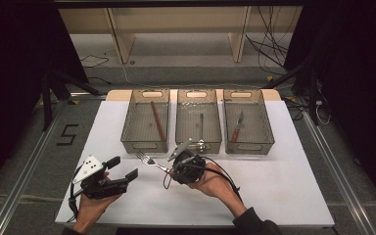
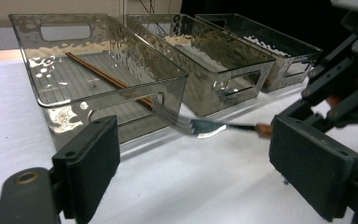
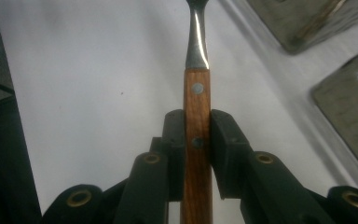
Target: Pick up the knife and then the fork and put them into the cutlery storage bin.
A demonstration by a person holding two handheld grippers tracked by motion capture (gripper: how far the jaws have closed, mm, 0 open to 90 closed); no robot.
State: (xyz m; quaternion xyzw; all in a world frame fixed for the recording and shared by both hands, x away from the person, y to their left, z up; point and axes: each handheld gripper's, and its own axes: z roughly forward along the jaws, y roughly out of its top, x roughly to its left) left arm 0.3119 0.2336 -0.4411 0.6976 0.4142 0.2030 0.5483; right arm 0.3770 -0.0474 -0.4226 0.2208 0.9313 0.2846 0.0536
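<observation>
A fork (image 1: 148,160) with a wooden handle is held just above the white table, tines pointing left. My right gripper (image 1: 172,170) is shut on its handle. In the right gripper view the wooden handle of the fork (image 3: 196,93) stands upright, and the right gripper (image 3: 196,122) clamps it between its black pads. My left gripper (image 1: 124,167) rests at the front left, open and holding nothing. In the left gripper view the left gripper (image 2: 196,168) has wide-set pads, and the fork (image 2: 205,127) hangs level beyond them, in front of the left bin.
Three clear bins stand in a row at the back. The left bin (image 1: 144,146) holds brown chopsticks (image 1: 157,120), the middle bin (image 1: 215,146) a metal utensil (image 1: 201,128), the right bin (image 1: 249,147) a wooden-handled knife (image 1: 238,128). White table (image 1: 274,186) stretches in front.
</observation>
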